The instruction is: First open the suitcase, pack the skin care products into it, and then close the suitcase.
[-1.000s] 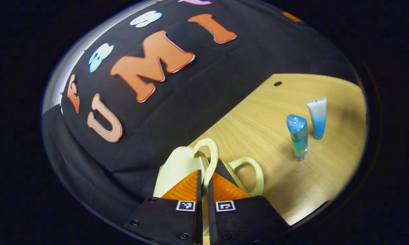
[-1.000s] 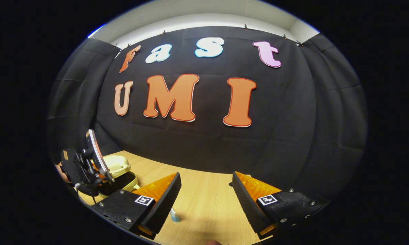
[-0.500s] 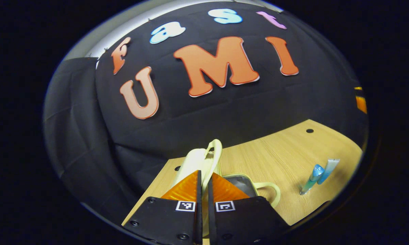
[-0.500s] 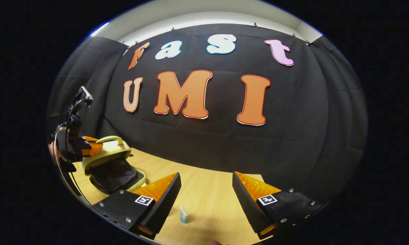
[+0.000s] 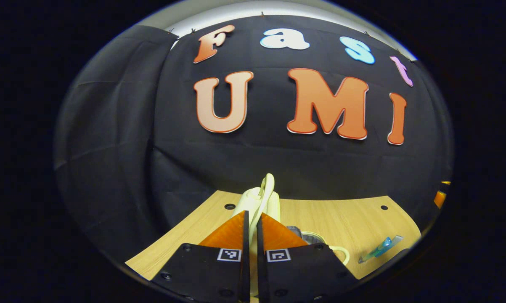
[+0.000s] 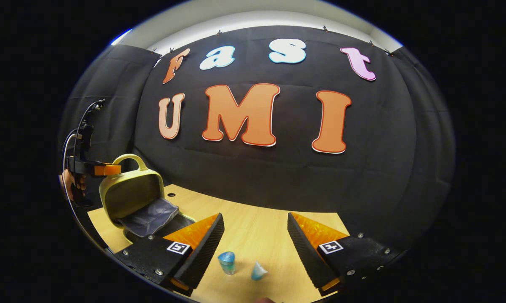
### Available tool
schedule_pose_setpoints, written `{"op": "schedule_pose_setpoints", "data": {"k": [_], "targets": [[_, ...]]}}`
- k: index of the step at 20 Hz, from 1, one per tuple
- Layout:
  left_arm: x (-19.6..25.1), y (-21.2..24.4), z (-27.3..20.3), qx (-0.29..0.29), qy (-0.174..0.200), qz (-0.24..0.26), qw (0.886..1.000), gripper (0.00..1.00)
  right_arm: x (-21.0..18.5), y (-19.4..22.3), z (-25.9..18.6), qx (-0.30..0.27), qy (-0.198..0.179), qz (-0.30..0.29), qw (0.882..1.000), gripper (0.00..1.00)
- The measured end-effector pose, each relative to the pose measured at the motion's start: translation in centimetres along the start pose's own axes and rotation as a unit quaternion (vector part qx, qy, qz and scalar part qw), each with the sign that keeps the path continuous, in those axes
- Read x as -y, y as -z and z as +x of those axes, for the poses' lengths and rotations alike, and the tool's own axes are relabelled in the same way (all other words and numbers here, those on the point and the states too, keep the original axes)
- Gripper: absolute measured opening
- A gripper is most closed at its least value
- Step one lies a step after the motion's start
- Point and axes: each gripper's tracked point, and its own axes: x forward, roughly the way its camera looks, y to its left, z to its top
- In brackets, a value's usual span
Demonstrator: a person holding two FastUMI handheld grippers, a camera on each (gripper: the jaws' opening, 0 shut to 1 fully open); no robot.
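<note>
Since a second ago the suitcase lid [image 6: 131, 193] has swung up from nearly flat to upright, baring the dark lining [image 6: 152, 215]. In the left gripper view the left tongs [image 5: 250, 219] cover most of the lid; the two blue products [image 5: 379, 249] are small and blurred. The left tongs are pinched tight on the lid's handle [image 5: 266, 189]. The right tongs [image 6: 255, 229] stand wide apart, empty, above the bottle [image 6: 227, 261] and tube [image 6: 258, 271] near the counter's [image 6: 257, 227] front edge.
</note>
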Motion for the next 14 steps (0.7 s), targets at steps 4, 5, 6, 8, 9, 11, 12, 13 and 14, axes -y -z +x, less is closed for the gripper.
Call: {"op": "schedule_pose_setpoints", "data": {"k": [4,5,6,8,9,11,12,13,14], "targets": [[-1.8,0.2,0.6,-0.009,-0.017,-0.012,1.000,0.07,-2.3,0.3,1.1,-0.014,0.011,0.007,1.000,0.95],[-2.5,0.4,0.4,-0.015,-0.028,-0.009,0.999,0.07,-2.9,0.3,1.3,-0.018,0.014,0.011,1.000,0.95],[-3.0,0.9,0.3,-0.022,-0.035,-0.009,0.999,0.07,-3.4,0.3,1.5,-0.019,0.018,0.013,1.000,0.95],[-3.9,1.4,0.1,-0.036,-0.046,-0.008,0.998,0.07,-4.4,0.4,2.0,-0.026,0.027,0.013,0.999,0.95],[-4.3,1.8,0.0,-0.045,-0.051,-0.006,0.998,0.07,-4.7,0.4,2.0,-0.029,0.032,0.014,0.999,0.95],[-5.0,2.6,-0.4,-0.066,-0.058,-0.009,0.996,0.07,-5.8,0.5,2.4,-0.035,0.039,0.017,0.999,0.95],[-5.2,2.8,-0.4,-0.073,-0.060,-0.014,0.995,0.07,-6.1,0.5,2.5,-0.037,0.042,0.019,0.998,0.95],[-5.5,3.2,-0.3,-0.081,-0.063,-0.018,0.995,0.07,-6.5,0.6,2.6,-0.040,0.046,0.019,0.998,0.95],[-5.7,3.4,-0.2,-0.091,-0.065,-0.021,0.994,0.07,-6.9,0.6,2.7,-0.042,0.051,0.020,0.998,0.95]]}}
